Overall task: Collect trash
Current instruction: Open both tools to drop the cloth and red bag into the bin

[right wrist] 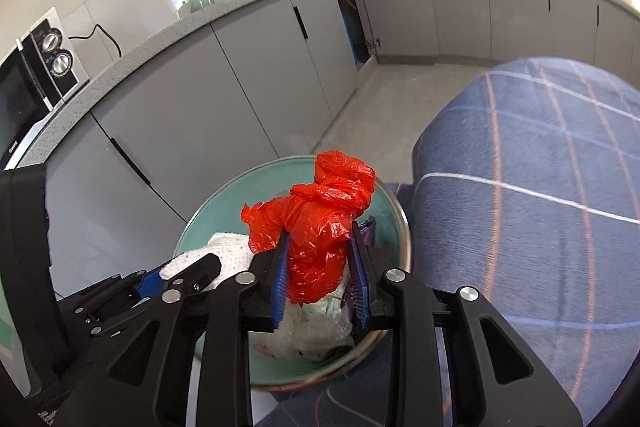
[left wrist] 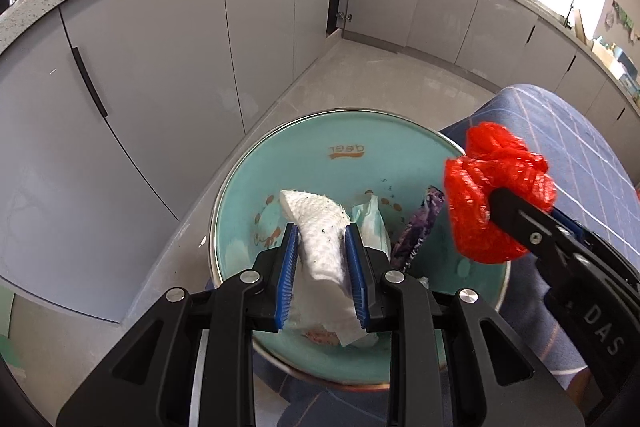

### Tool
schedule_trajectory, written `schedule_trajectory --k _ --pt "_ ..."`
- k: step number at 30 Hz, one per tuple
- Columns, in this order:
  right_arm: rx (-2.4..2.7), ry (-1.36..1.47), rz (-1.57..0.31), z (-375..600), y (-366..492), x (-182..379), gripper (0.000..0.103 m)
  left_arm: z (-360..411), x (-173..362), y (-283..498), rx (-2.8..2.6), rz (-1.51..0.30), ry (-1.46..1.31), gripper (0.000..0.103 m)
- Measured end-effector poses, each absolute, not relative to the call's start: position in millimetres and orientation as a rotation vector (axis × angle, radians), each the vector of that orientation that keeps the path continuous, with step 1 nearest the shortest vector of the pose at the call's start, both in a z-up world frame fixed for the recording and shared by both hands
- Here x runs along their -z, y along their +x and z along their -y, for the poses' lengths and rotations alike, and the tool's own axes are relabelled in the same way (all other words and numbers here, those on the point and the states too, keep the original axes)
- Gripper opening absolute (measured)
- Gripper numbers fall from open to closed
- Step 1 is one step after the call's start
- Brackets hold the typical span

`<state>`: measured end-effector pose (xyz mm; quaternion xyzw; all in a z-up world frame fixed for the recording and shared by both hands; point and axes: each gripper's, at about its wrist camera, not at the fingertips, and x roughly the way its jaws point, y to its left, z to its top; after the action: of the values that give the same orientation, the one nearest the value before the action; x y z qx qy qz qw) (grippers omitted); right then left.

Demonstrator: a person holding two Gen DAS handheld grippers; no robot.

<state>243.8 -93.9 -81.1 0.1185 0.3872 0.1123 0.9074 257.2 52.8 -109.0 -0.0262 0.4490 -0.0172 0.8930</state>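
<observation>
Red trash: a crumpled, knotted red plastic bag (right wrist: 320,227) sits between the blue pads of the right gripper (right wrist: 320,269), pinched at a narrow setting, its loose top standing clear beyond the fingertips. It hangs directly over the bin mouth, on the right side, so a release would likely drop it inside.

White trash: a creased white paper towel with dark specks (left wrist: 320,239) is clamped between the blue pads of the left gripper (left wrist: 322,247), also narrow. Its far end juts over the bin interior; its near end trails down behind the pads.

Bin: a round teal waste bin with a metal rim (left wrist: 280,163), printed "deer" on the far inner wall, lies below both grippers. Judged the collection point for the task.

Bin contents: a purple foil wrapper (left wrist: 420,223) leans at the right inner wall; a pale green-white packet (left wrist: 374,223) lies beside it; clear plastic film (right wrist: 316,327) shows lower down.

Gripper attitude: both tilt downward, side by side, near each other but apart. This suits a drop from above rather than a placement.

Stage, judged: carry complete, release pending for both items.

Risk, judged: the light bag may cling to the ribbed pads; the towel could catch on the rim.

Surroundings: grey kitchen cabinets (left wrist: 160,67) run left and far under a speckled countertop (right wrist: 160,35); a blue checked cloth (right wrist: 540,187) lies right of the bin; grey floor (left wrist: 380,75) lies beyond.
</observation>
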Motion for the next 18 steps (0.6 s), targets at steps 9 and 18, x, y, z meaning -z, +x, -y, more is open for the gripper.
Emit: schedule_trajectory --k 9,18 --pt "-0.244 0.312 -0.812 97.0 256.0 90.7 0.047 -53.7 120.1 269.6 0.019 -0.958 -0.035 0.063" --pt "-0.204 0.356 -0.769 111.7 242.0 81.0 0.059 -55.2 123.4 269.2 -0.022 -0.970 -0.025 0.085"
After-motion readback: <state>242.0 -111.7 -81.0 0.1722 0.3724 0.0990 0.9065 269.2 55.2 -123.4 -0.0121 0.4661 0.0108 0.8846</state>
